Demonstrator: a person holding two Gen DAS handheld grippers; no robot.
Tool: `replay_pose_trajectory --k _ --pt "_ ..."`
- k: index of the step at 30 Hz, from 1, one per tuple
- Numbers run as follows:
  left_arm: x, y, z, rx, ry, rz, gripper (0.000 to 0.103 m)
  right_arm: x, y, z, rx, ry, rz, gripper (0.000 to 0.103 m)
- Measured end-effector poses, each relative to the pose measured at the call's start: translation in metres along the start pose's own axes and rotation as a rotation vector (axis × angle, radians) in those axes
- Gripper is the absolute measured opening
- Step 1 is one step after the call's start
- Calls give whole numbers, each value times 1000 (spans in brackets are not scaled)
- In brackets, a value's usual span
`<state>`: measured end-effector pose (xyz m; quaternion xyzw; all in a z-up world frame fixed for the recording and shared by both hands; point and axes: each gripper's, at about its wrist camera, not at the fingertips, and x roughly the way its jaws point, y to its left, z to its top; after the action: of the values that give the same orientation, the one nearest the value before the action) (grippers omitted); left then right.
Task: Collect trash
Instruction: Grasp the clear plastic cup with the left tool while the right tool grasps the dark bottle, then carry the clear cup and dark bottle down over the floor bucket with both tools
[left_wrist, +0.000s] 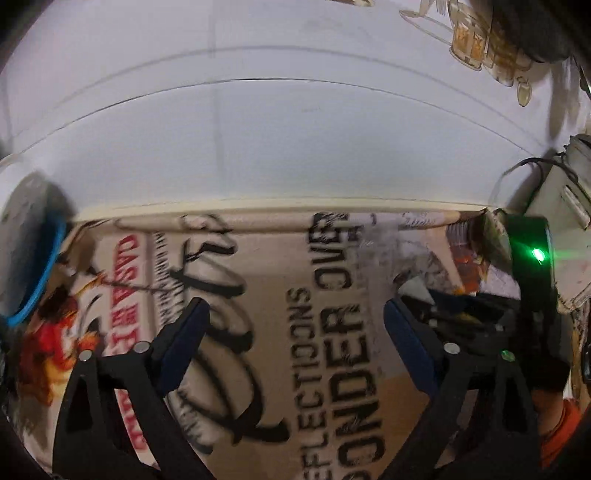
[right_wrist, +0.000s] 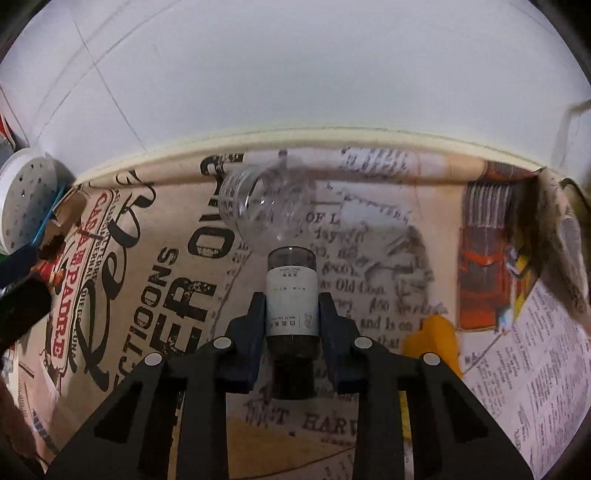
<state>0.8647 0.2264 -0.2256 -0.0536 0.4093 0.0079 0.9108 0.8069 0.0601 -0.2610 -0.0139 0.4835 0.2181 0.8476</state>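
Note:
In the right wrist view my right gripper (right_wrist: 292, 314) is shut on a dark bottle (right_wrist: 292, 295) with a white label, held lengthwise between the blue pads (right_wrist: 255, 332) above the newspaper-print tablecloth (right_wrist: 166, 295). A clear empty plastic bottle (right_wrist: 266, 203) lies on its side just beyond the dark bottle's far end, near the wall. In the left wrist view my left gripper (left_wrist: 295, 332) is open and empty over the same printed cloth (left_wrist: 314, 350), its blue pads (left_wrist: 184, 339) wide apart.
A white perforated lid or container (right_wrist: 26, 199) with a blue band sits at the left edge; it also shows in the left wrist view (left_wrist: 26, 251). A yellow object (right_wrist: 432, 339) lies right of the right gripper. A black device with a green light (left_wrist: 532, 254) stands at right. The white wall (left_wrist: 295, 129) backs the table.

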Motion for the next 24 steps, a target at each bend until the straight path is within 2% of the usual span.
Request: replay_pose_trajectory --k 5,11,14,15,16,18,24 --pt "41 -18 19 7 38 -100 86 -33 -24 -8 88 -53 -7 25" --pt "94 -43 28 17 109 -133 79 -87 -68 -27 205 -103 -9 26" --pt "112 -52 27 27 138 -119 68 -102 -80 -35 224 -113 -30 26" --pt "115 -53 27 19 143 -124 61 -108 -84 -38 231 -119 -33 26" --pt "118 -53 27 6 148 -132 52 -111 -86 -40 241 -122 -33 26" --pt "116 -55 26 -8 150 -151 44 -118 -89 -45 254 -129 -33 26" --pt "80 -66 15 -6 106 -121 44 -136 -89 -62 255 -133 -35 26"
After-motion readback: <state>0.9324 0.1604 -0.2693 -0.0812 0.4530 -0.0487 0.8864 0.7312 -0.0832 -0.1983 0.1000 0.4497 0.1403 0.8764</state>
